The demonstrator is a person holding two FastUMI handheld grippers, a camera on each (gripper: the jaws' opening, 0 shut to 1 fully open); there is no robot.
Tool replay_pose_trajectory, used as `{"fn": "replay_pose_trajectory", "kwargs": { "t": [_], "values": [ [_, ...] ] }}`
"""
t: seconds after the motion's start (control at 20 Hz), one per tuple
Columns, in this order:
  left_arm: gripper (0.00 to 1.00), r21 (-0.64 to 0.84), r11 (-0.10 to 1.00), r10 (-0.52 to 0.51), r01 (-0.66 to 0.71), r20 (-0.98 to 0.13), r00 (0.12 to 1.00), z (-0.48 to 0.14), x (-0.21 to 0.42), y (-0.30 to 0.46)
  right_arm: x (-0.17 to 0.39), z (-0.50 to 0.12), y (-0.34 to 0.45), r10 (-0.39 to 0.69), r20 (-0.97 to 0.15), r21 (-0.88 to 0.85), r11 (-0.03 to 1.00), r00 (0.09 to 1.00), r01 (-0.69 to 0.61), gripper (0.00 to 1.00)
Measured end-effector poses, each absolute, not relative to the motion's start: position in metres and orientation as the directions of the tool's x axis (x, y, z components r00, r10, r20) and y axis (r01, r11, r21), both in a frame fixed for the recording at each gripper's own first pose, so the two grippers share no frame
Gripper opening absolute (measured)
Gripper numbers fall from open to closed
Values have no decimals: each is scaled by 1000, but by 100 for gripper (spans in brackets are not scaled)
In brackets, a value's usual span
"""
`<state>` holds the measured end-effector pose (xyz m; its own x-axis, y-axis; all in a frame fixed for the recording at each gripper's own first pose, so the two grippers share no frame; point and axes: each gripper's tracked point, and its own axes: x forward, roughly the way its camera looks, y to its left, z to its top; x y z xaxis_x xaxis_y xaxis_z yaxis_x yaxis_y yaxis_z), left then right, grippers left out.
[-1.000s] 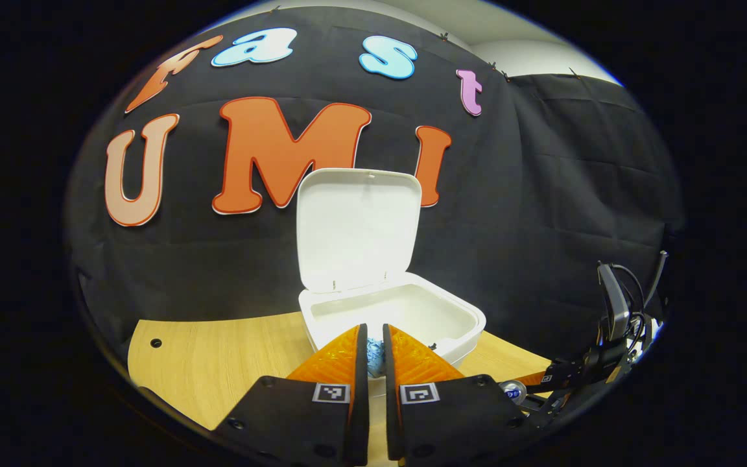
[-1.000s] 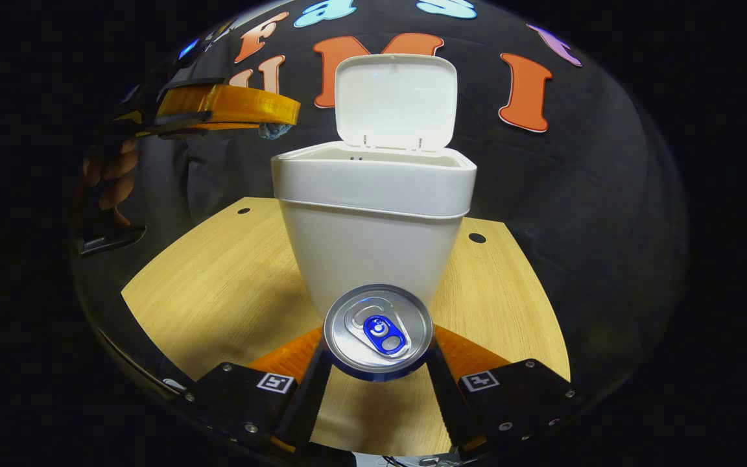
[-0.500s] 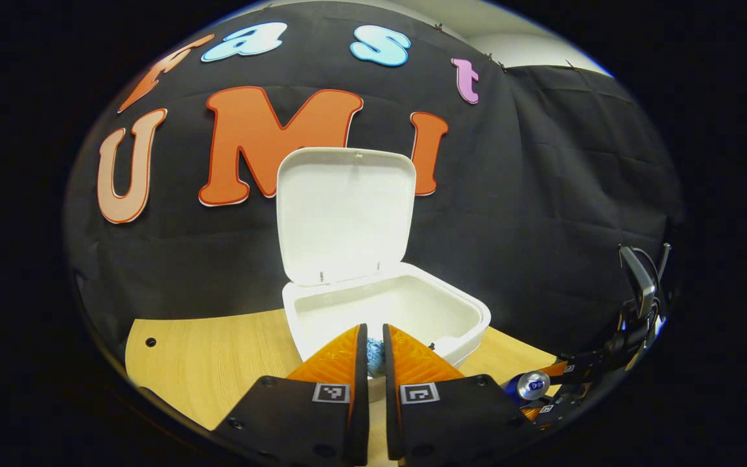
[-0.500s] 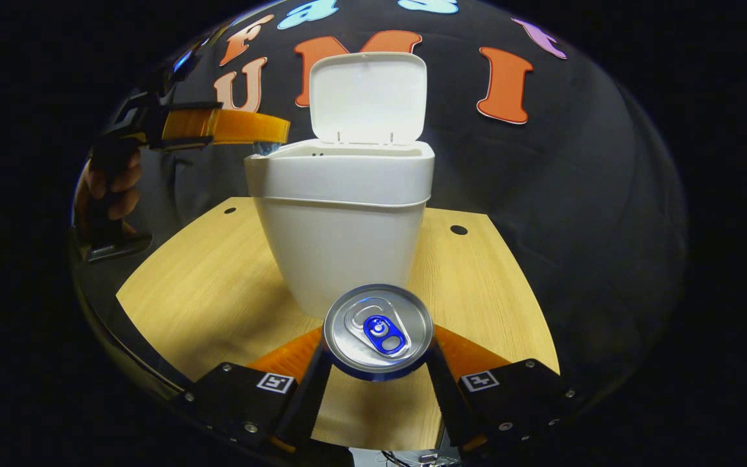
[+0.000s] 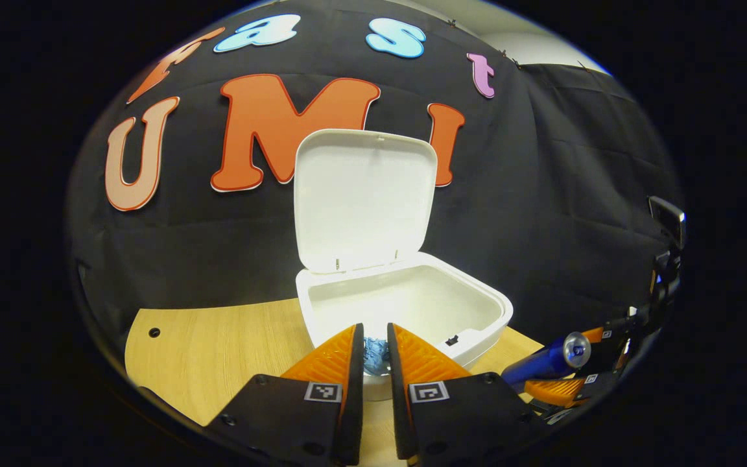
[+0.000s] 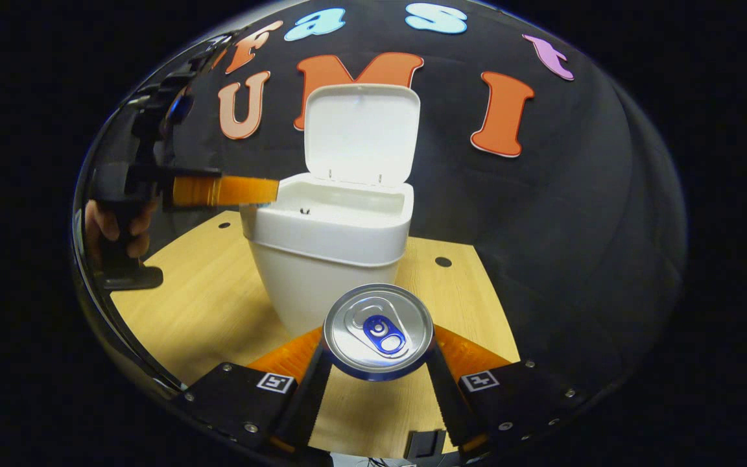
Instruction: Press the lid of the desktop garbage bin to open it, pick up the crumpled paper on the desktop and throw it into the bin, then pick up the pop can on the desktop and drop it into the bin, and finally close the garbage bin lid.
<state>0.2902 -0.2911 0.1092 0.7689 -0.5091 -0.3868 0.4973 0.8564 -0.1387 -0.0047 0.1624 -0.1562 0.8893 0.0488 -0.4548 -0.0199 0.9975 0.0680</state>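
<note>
The white bin (image 5: 500,316) stands on the wooden table with its lid (image 5: 364,198) upright and open. My left gripper (image 5: 373,332) hovers at the bin's near rim, shut on a small bluish crumpled paper (image 5: 375,355). In the right gripper view the bin (image 6: 328,243) and its raised lid (image 6: 360,133) stand ahead. My right gripper (image 6: 378,353) is shut on the pop can (image 6: 378,331), whose silver top faces the camera. The left gripper (image 6: 253,191) reaches over the bin's left rim. Low at the right edge of the left gripper view, the can (image 5: 545,364) shows lifted off the table.
The wooden table (image 5: 218,350) has small holes near its back corners (image 6: 443,261). A hand (image 6: 114,227) holds the left gripper's handle at the left. Black cloth walls close in behind and to the right of the bin.
The right gripper has lifted the can off the table and risen. The left gripper has moved nearer the bin's opening; its fingers stand slightly wider, with the paper still between them.
</note>
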Motion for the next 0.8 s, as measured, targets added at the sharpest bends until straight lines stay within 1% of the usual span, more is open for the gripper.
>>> {"fn": "replay_pose_trajectory", "kwargs": {
  "t": [0.05,0.1,0.15,0.2,0.4,0.45,0.5,0.55,0.6,0.65,0.7,0.8],
  "values": [
    [25,-133,854,-513,502,-368,775,115,290,-291,-1,-146,158,46,-438,68,998,898,-18,79],
    [25,-124,856,-509,502,-372,776,113,290,-291,0,-137,155,42,-421,65,998,906,-16,74],
    [25,-111,856,-507,505,-375,776,111,287,-290,3,-129,152,39,-407,61,998,912,-15,74],
    [26,-95,857,-502,506,-369,782,114,288,-289,5,-120,149,36,-394,56,998,918,-16,78],
    [35,-91,856,-506,509,-352,788,118,285,-285,10,-93,138,20,-353,19,1000,936,-14,78],
    [46,-88,856,-505,509,-351,789,118,282,-285,13,-87,137,18,-344,9,1000,939,-15,78],
    [54,-84,858,-502,507,-349,791,118,282,-283,14,-82,135,15,-335,-2,1000,942,-17,78],
    [58,-84,856,-504,510,-349,790,119,279,-282,16,-78,134,15,-327,-10,1000,945,-19,78],
    [58,-79,857,-502,509,-346,792,121,278,-280,18,-76,132,15,-318,-16,1000,948,-22,78],
    [67,-77,855,-506,514,-349,789,119,276,-280,22,-74,131,20,-309,-22,999,951,-28,79],
    [71,-73,850,-512,521,-348,785,119,273,-280,26,-73,130,19,-306,-42,999,952,-33,78],
    [83,-65,850,-511,522,-342,789,122,268,-276,30,-69,128,16,-302,-77,996,953,-41,78]
  ]
}}
